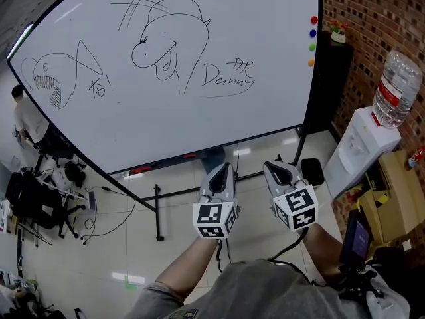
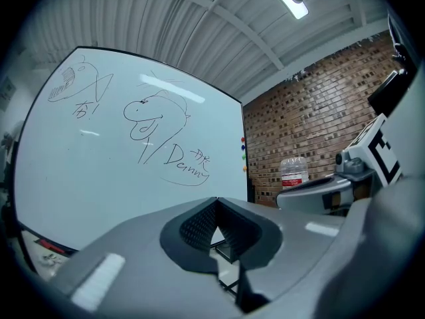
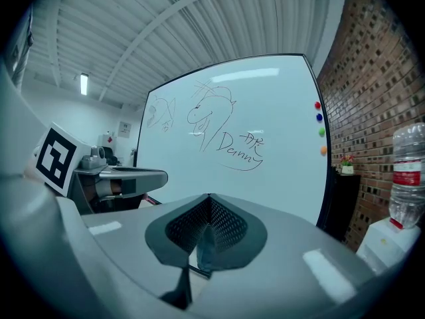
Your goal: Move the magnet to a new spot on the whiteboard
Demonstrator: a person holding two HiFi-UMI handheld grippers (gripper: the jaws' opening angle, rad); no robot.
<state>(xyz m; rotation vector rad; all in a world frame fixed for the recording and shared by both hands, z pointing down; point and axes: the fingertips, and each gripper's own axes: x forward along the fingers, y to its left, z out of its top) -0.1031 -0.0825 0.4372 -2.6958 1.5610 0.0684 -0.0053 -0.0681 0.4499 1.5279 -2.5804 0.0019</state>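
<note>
left gripper (image 2: pixel 216 201): jaws pressed together, nothing held | right gripper (image 3: pixel 209 197): likewise closed, empty | magnets (image 1: pixel 314 20): four stuck along whiteboard (image 1: pixel 219 118) right edge, untouched | person (image 1: pixel 26 115) left of whiteboard: seen in head view only

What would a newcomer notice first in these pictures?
The big whiteboard with marker doodles fills the upper head view, four coloured magnets stacked down its right edge. Below, the left gripper and right gripper point toward it, both shut and empty. A water dispenser stands right, by the brick wall.
</note>
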